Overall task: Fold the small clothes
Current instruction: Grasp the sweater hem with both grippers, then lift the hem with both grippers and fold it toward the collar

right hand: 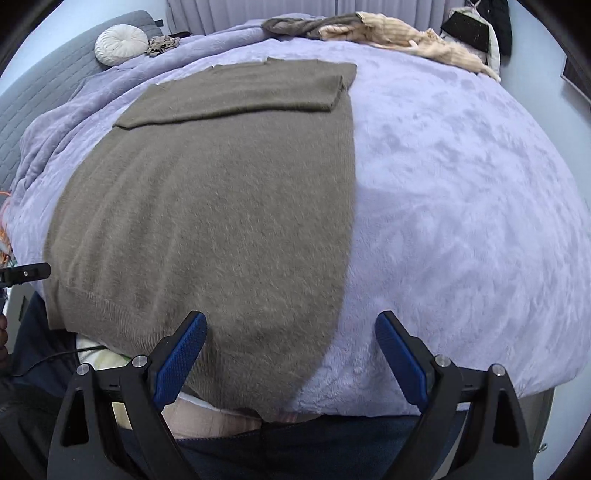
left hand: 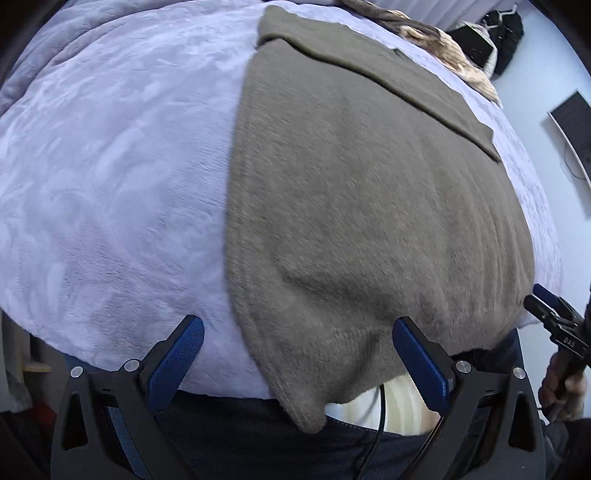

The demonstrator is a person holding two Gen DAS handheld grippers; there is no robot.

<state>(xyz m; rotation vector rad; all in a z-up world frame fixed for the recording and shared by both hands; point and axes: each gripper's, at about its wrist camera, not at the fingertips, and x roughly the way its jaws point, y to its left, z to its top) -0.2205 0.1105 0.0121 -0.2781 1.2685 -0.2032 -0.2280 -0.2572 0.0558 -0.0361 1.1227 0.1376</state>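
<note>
Insp. note, step in hand: judged to be pickup of the near hem for the next fold. The brown knit sweater [left hand: 369,221] lies flat on the bed, over the lavender blanket [left hand: 110,184], body running from the near edge toward the far edge; both sleeves are already folded across the top, far end, so the piece is approx. a rectangle. Hem overhangs the near edge of the bed slightly, against the person's waist. Left gripper [left hand: 297,363]: fingers spread wide, nothing between the pads but air and the hem's left corner below them, no contact seen. Right gripper [right hand: 291,358]: fingers likewise wide apart, straddling the hem's right corner w/o pinching it. Both tools tilt steeply down at the near edge. Recommendations: set each gripper squarely over its own hem corner, same depth in from the side edges, so the fold line comes out straight; pinch both layers of knit, not the top layer only, and keep the blanket pile out of the pads, as the plush could snag and drag. Lift both corners together, level, then carry toward the far end w/o stretching the rib. Risk: soft fuzzy knit may slip from a shallow pinch, so take a deeper bite. Other garments [right hand: 388,29] sit at the far edge of the bed, well apart, no interference expected.
</note>
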